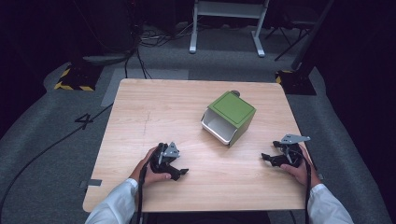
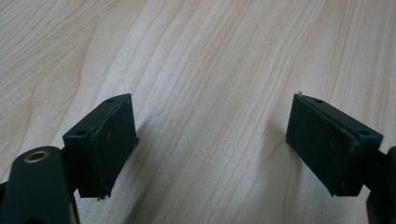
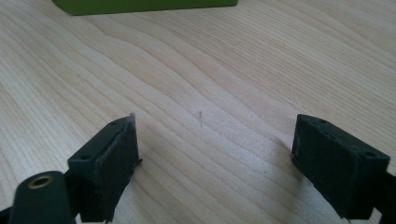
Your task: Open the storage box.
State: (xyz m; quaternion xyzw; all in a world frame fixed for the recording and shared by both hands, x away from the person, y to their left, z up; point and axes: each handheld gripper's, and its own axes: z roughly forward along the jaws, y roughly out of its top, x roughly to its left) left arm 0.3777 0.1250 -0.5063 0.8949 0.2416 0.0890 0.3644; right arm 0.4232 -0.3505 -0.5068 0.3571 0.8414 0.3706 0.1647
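Note:
A green box (image 1: 232,112) with a white open front lies on its side at the middle right of the wooden table (image 1: 154,112). Its green edge (image 3: 140,5) runs along the top of the right gripper view. My left gripper (image 1: 180,173) rests on the table near the front left, held by a hand, jaws pointing right. In the left gripper view the left gripper (image 2: 210,140) stands open over bare wood. My right gripper (image 1: 267,158) rests at the front right, pointing left. In its own view the right gripper (image 3: 215,163) is open with nothing between its pads.
The table stands on grey carpet with cables (image 1: 46,149) and a floor marking at the left. A white frame's legs (image 1: 224,28) stand beyond the far edge. Yellow-black striped bases (image 1: 74,79) sit at the back corners.

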